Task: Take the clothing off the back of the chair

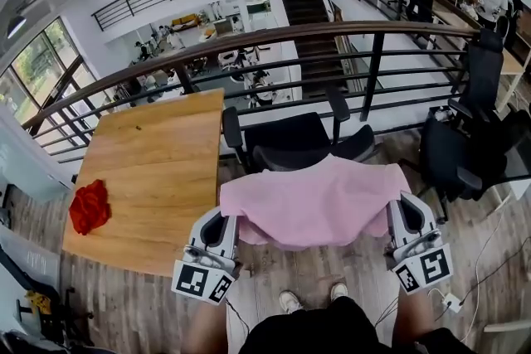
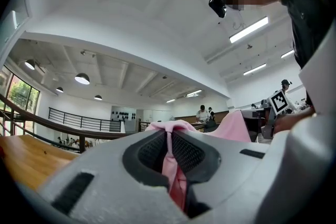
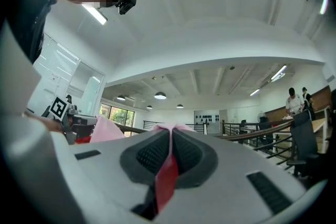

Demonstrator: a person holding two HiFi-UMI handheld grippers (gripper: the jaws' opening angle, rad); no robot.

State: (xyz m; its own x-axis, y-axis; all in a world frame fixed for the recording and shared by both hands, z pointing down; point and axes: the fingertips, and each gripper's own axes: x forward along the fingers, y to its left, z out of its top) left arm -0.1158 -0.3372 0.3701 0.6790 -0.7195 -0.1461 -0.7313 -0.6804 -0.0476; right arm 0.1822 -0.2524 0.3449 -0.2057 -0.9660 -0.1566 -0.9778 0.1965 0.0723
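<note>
1. Our left gripper (image 1: 226, 221) and right gripper (image 1: 404, 213) are each clamped tight on a corner of the soft pink garment (image 1: 319, 199), which is stretched between them at the near side of the black office chair (image 1: 290, 141).
2. We judge the hanging hem could snag the chair's back, or the thin cloth could slip from a pinch.
3. The wooden table (image 1: 158, 170) edge sits close on the left; open floor lies near us.

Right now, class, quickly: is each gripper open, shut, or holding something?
Left gripper: shut on the pink garment.
Right gripper: shut on the same pink garment.
</note>
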